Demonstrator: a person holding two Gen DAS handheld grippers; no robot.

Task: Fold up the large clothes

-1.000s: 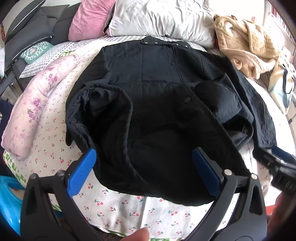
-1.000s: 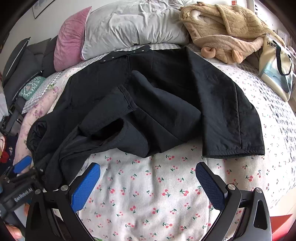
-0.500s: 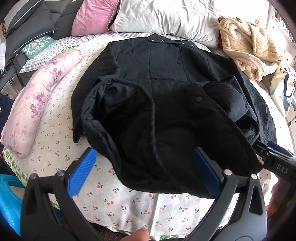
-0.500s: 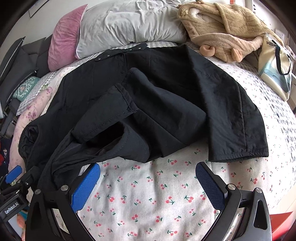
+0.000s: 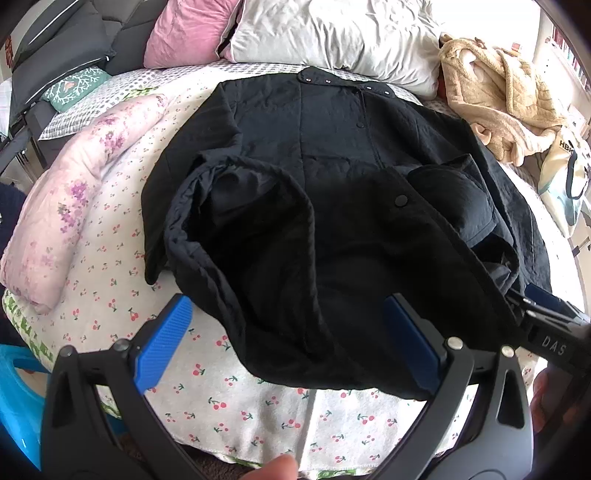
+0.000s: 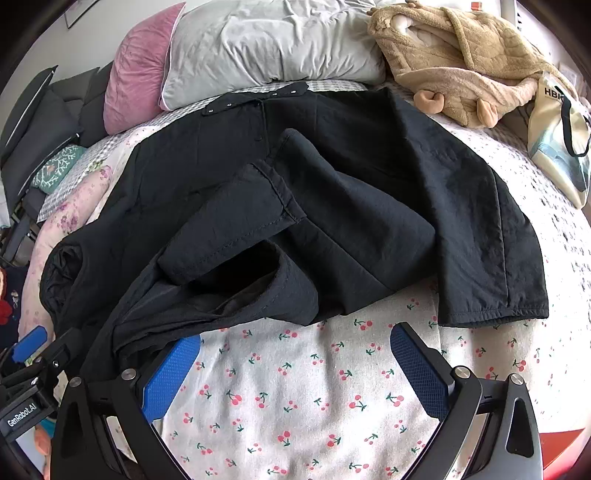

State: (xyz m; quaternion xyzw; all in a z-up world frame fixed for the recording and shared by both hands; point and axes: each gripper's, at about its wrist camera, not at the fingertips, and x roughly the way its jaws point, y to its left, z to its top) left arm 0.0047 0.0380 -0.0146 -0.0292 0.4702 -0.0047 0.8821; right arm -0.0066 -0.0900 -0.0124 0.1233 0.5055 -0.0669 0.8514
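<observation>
Bed: a cherry-print sheet (image 6: 295,398) covers it, bare right under and between the right tongs and showing below the left tongs too.
Black jacket (image 5: 332,206): spread over the middle of the bed ahead of both tongs, collar with snap studs at the far end against the pillows. Its near hem lies between the fingers of the left tongs and droops toward the bed edge; from the right wrist view the hem stops just ahead of the right tongs.
Sleeves: both are folded in over the body; the near one, with an open cuff (image 6: 273,273), lies just ahead of the right tongs' left finger.
Grey pillow (image 6: 269,48): far beyond the jacket, at the head of the bed.
Tan fleece garment (image 6: 461,62): far ahead and to the right of the right tongs, beside the grey pillow.
Floral quilt roll (image 5: 70,199): ahead and left of the left tongs, along the bed's edge.
Pink cushion (image 5: 184,29): far left, next to the grey pillow.
Tote bag (image 6: 557,147): far right, past the jacket's edge.
Left tongs (image 5: 291,347): spread wide, blue pads apart, gripping nothing.
Right tongs (image 6: 295,373): likewise released, fingers wide over bare sheet; the left pad sits close by the jacket's crumpled edge, and I cannot tell whether they touch.
</observation>
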